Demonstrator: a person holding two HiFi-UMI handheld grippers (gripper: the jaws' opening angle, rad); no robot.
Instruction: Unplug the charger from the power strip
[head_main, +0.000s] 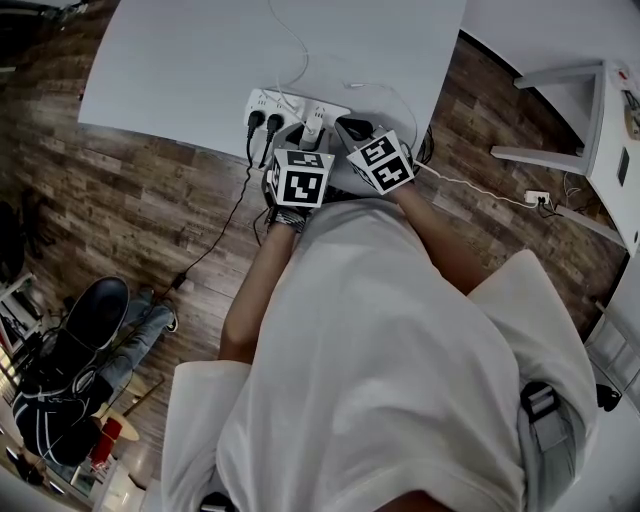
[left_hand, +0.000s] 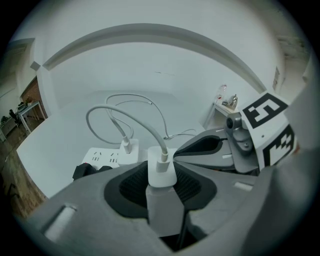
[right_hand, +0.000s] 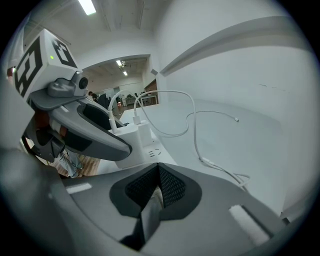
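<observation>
White is nearly all we see: a white charger (left_hand: 161, 172) stands upright at the centre of the left gripper view, pinched by the left gripper (left_hand: 161, 183), with a dark ribbed pad pressing on each flank. Its white cable (left_hand: 127, 116) leaves the top at twelve o'clock and arcs over toward ten o'clock.

The power strip (left_hand: 102, 157) lies on the white table (left_hand: 165, 95) at ten o'clock from the held charger. A second charger (left_hand: 129, 150) is plugged in just beside it, and two black plugs (left_hand: 87, 171) sit at the strip's nine o'clock end.

The right gripper (right_hand: 158, 172) sits at three o'clock from the charger, close alongside, its jaws pressed together at the tips. A pale sliver shows low in the slot between its pads, and we cannot say what it is.

The charger's lower end drops behind the left jaws, so its prongs are hidden and we cannot tell whether it is seated in a socket or lifted clear.

In the head view the marker cubes cover most of both grippers. The charger is only a small pale shape at the table's six o'clock edge, and the person's white shirt (head_main: 400, 350) fills the lower picture. In the right gripper view a loose cable (right_hand: 200, 145) runs off toward four o'clock, its end cut off.
</observation>
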